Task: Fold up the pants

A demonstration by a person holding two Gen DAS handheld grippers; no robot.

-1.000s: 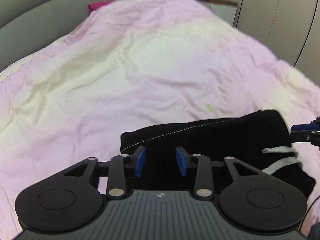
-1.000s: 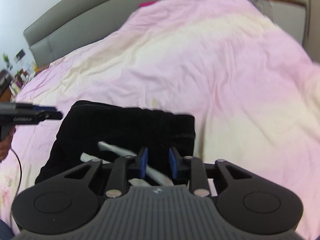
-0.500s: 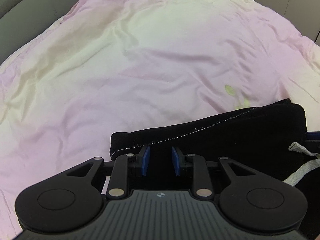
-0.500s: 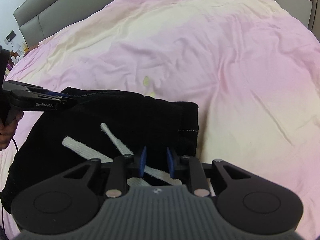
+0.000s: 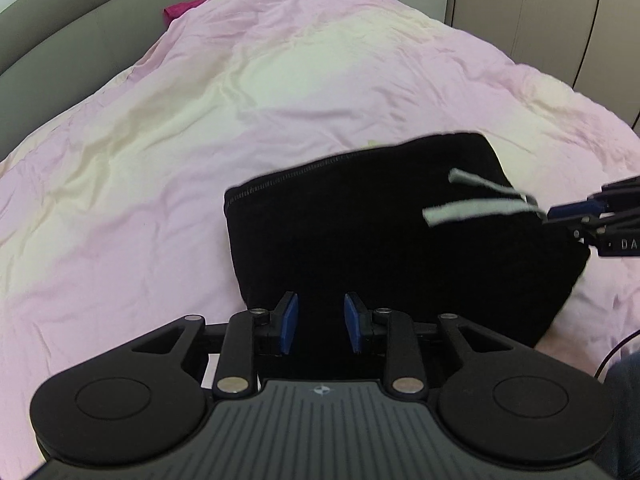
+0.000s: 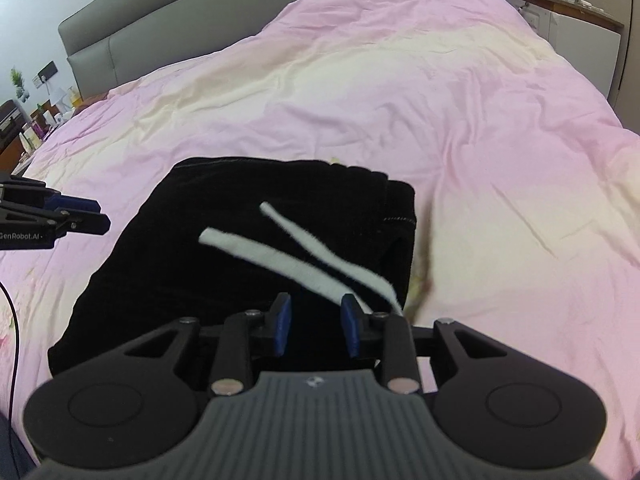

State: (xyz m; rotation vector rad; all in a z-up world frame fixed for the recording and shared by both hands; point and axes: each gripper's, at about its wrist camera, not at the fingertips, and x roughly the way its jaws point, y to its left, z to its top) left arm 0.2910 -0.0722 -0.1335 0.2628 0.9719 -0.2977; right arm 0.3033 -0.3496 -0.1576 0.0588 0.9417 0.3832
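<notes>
1. The pants [image 5: 380,236] lie folded into a black, roughly rectangular bundle on the pink duvet [image 5: 200,120], near its close edge.
2. Two white drawstrings [image 6: 296,256] lie loose across the top of the bundle, running toward its right-hand end.
3. The left gripper [image 5: 321,322] sits at the near left part of the pants; its blue pads stand apart with only dark cloth seen between them, gripping nothing that shows.
4. From the right wrist view, the left gripper [image 6: 86,216] points in from the left, its tip just beside the pants' left edge, apart from the cloth.
5. The right gripper [image 6: 316,326] sits at the near right part of the pants, jaws apart. A drawstring end runs past its right pad; whether it touches is unclear.
6. From the left wrist view, the right gripper [image 5: 576,212] reaches in from the right, its tip close to the drawstring ends.
7. Both grippers point forward over the bed toward the grey headboard [image 6: 180,36].
</notes>
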